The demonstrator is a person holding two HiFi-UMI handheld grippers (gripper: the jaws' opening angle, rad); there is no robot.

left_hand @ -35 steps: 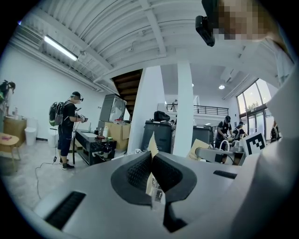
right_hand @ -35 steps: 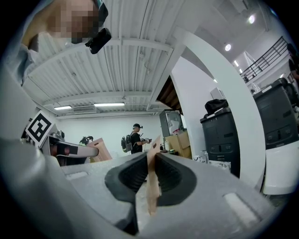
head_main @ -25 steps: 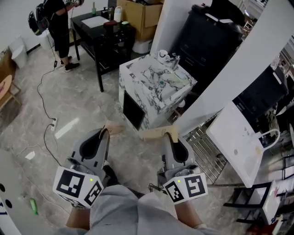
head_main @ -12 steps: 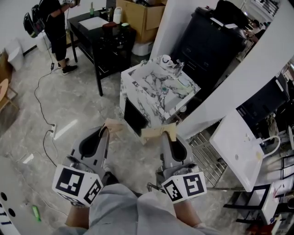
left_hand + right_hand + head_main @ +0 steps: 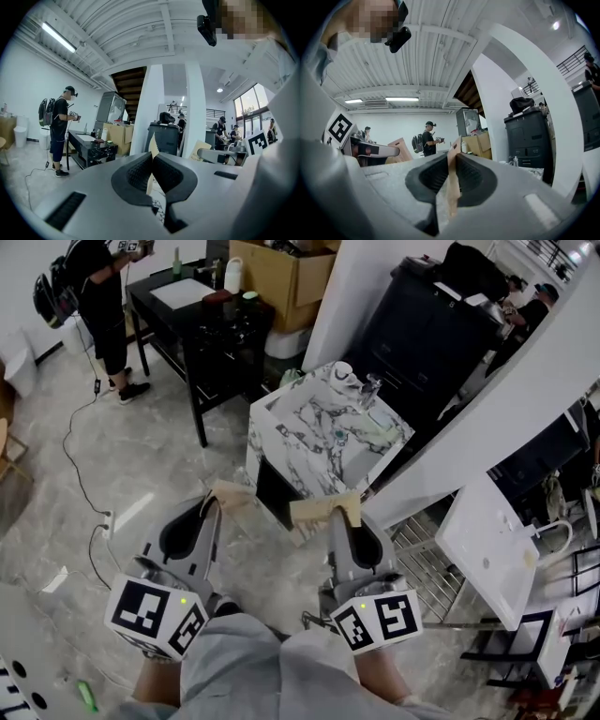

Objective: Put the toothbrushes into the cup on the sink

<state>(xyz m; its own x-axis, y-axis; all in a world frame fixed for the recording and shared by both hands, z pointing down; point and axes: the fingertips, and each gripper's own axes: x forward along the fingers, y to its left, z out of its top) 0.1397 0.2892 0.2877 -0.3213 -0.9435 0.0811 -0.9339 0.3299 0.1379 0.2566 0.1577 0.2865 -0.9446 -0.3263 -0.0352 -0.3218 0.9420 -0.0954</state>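
Pinching tan cards (image 5: 232, 493) (image 5: 319, 512): left gripper (image 5: 214, 506), right gripper (image 5: 339, 516).

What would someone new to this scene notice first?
Low in the head view, the left gripper is shut on a flat tan card and the right gripper on a second tan card. Just beyond them stands a marble-patterned sink unit with a white cup near its far edge. At upper left, a person stands beside a black table.
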